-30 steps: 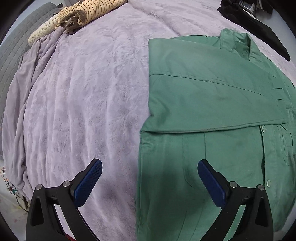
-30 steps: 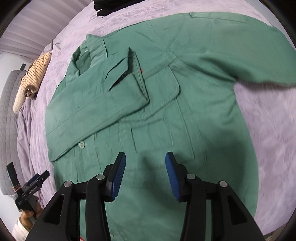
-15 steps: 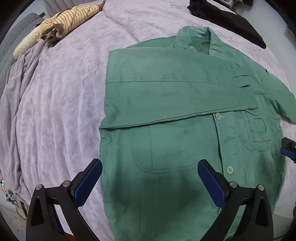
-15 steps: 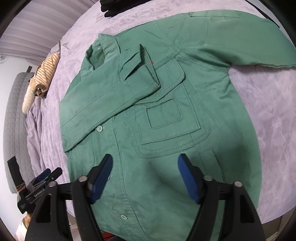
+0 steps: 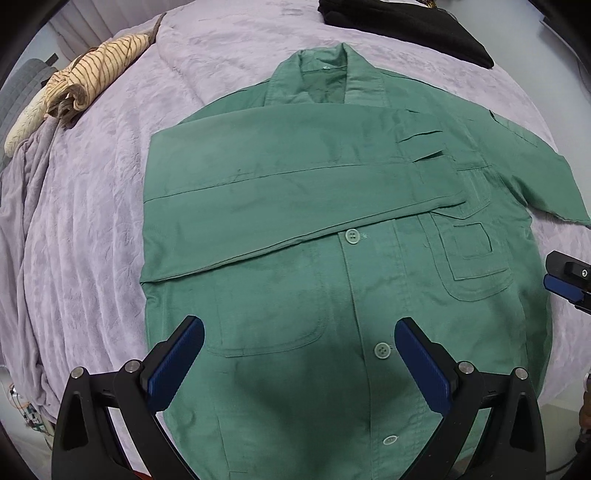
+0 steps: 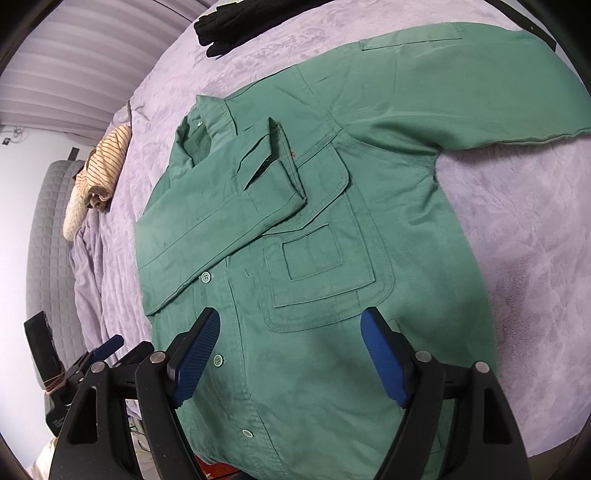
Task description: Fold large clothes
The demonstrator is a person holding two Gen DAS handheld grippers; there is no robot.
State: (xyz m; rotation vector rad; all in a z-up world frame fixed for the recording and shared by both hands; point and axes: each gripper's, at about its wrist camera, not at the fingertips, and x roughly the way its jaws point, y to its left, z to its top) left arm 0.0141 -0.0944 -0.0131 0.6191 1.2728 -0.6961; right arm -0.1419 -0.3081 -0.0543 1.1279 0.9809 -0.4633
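Note:
A green button-up shirt [image 5: 332,236] lies face up on a lilac bedspread [image 5: 92,206]. Its left sleeve [image 5: 295,192] is folded flat across the chest. Its other sleeve [image 6: 461,88] lies stretched out to the right. My left gripper [image 5: 299,358] is open and empty above the shirt's lower front. My right gripper [image 6: 290,354] is open and empty above the lower front by the chest pocket [image 6: 317,266]. The right gripper also shows at the right edge of the left wrist view [image 5: 565,280].
A rolled striped cloth [image 5: 85,85] lies at the far left of the bed. A black garment [image 5: 402,26] lies at the far edge. A grey quilted headboard [image 6: 51,258] stands at the left. The bed's near edge runs below both grippers.
Both grippers have drawn back and toward the shirt's middle, so more of the shirt shows. The right gripper's jaws have opened wider. The shirt has not moved.

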